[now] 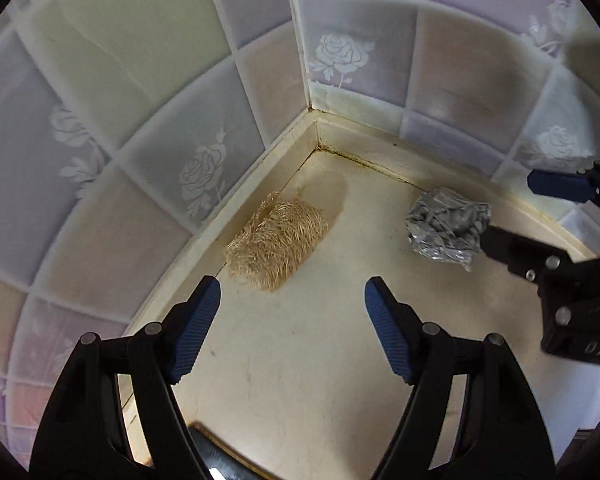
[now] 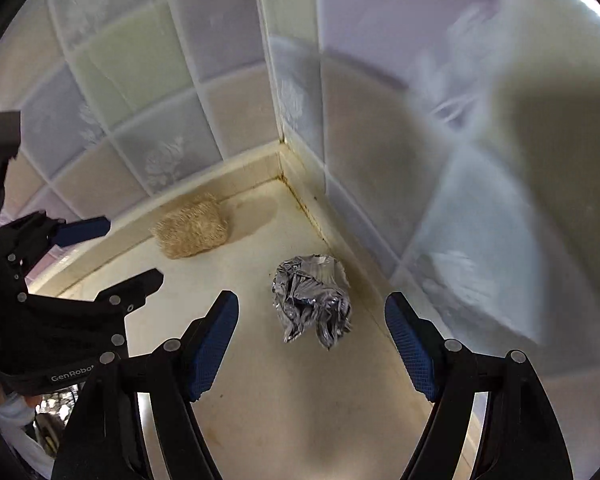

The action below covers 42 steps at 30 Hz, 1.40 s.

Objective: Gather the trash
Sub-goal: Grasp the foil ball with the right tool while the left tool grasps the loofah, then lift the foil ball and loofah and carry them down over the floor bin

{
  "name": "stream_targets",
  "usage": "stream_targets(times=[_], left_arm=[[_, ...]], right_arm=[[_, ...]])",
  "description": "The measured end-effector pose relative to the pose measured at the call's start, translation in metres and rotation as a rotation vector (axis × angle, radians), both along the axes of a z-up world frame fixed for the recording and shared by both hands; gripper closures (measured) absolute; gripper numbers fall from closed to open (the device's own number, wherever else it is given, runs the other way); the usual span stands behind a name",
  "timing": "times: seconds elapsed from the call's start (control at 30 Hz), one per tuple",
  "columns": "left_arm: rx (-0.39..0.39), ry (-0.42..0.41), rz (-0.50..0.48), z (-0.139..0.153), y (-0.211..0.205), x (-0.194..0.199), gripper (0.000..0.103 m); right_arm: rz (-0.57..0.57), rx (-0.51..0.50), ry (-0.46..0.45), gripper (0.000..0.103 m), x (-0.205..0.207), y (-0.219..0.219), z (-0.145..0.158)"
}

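Both grippers point steeply down into the corner of a cream, lightly stained countertop (image 1: 300, 360), side by side and well apart from each other.

The left gripper (image 1: 292, 292) has its black, hinged arms spread wide, and its ribbed blue rubber pads (image 1: 198, 326) face each other across bare counter with nothing between them. Just ahead of its left pad lies a tan, fibrous scouring pad (image 1: 274, 242), a loose, wiry, roughly block-shaped bundle resting close against the raised cream ledge at the foot of the wall.

The right gripper (image 2: 312, 308) is likewise spread wide and holds nothing. The crumpled silver foil wrapper (image 2: 310, 300) lies on the counter in front of its pads, in line with the gap between them but touched by neither. The foil is creased into sharp, shiny folds (darker in the hollows) and bunched into an irregular lump, near the brown-stained seam where counter meets the right-hand wall.

In the left wrist view the same foil sits right of the scouring pad, with the right gripper's black finger just beside it.

The walls (image 1: 112, 184) are glossy square tiles in pale lilac, cream and pink, some bearing white rose motifs, divided by broad white grout lines.
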<state>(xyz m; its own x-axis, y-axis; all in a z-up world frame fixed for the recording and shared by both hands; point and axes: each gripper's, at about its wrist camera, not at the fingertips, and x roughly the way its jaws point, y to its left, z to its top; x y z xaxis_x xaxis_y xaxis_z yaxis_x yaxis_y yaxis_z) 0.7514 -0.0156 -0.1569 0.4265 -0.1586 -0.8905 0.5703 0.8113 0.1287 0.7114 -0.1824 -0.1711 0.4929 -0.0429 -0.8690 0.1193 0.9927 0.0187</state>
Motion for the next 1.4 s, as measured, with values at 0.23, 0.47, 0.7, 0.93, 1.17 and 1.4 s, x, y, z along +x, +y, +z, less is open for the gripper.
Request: stream_targets(times=[0.23,0.47,0.7,0.93,1.17,1.4], left_arm=[[-0.067,0.035,0.065,-0.033,0.004,0.021,0.031],[-0.102,0.025,0.096,-0.048,0.004,0.030,0.036],[-0.083,-0.033,0.078,-0.054,-0.013,0.037,0.036],[-0.042,-0.007,0.018,-0.078,-0.037,0.042,0.050],[-0.051,-0.029,-0.021,-0.080,-0.048,0.030,0.071],[-0.080,0.015,-0.037,-0.062,-0.048,0.006,0.074]], right_arm=[[0.004,-0.009,0.051,0.025,0.019,0.008,-0.044],[0.017,0.020,0.106,0.042,0.027,0.014,-0.078],[0.010,0.077,0.054,0.044,0.018,0.011,-0.088],[0.009,0.117,0.029,0.044,-0.002,0.005,-0.089],[-0.007,0.131,0.009,0.045,-0.007,-0.002,-0.085],[-0.035,0.145,-0.028,0.045,-0.016,-0.006,-0.075]])
